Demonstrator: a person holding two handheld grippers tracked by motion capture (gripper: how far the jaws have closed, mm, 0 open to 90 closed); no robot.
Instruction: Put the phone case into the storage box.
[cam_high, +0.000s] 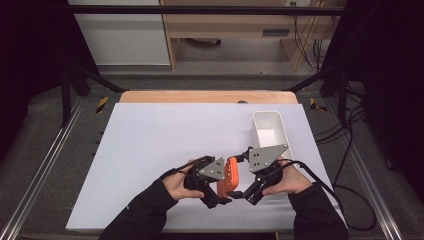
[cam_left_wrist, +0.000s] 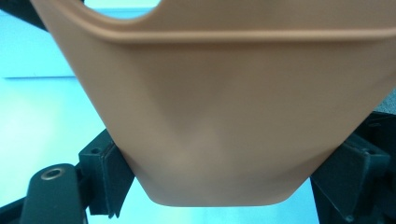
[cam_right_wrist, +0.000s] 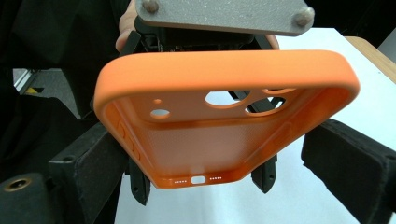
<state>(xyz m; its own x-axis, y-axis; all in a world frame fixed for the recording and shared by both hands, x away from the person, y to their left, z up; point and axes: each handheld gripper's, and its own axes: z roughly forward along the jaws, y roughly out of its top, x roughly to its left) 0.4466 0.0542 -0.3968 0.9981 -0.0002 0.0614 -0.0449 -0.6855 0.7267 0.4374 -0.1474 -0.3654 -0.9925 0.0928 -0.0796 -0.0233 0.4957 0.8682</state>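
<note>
High view: two hands are meeting at the near edge of the white table (cam_high: 150, 150), toward 6 o'clock. The orange phone case (cam_high: 229, 176) is standing on edge in the air between the left gripper (cam_high: 216, 194) and the right gripper (cam_high: 251, 192). A white bin (cam_high: 270, 131) is sitting at about 1 o'clock from the case, just beyond the right gripper.

Left gripper view: the case's smooth back (cam_left_wrist: 224, 121) is looming close, and the two black jaws are pressing on its narrow end at 8 and 4 o'clock, clamped on it.

Right gripper view: the open inside of the case (cam_right_wrist: 205, 135) is facing the camera, camera cutouts at 12 o'clock. The right gripper's own jaws are standing apart, one on each side of the case, the right one clearly off it. The left gripper's thin jaws are pinching it from behind.

Risk, as I judge it: the soft case is hanging by a single pinch; if the left jaws part before the right ones are closing, it drops to the table, or flexes and twists out.
</note>
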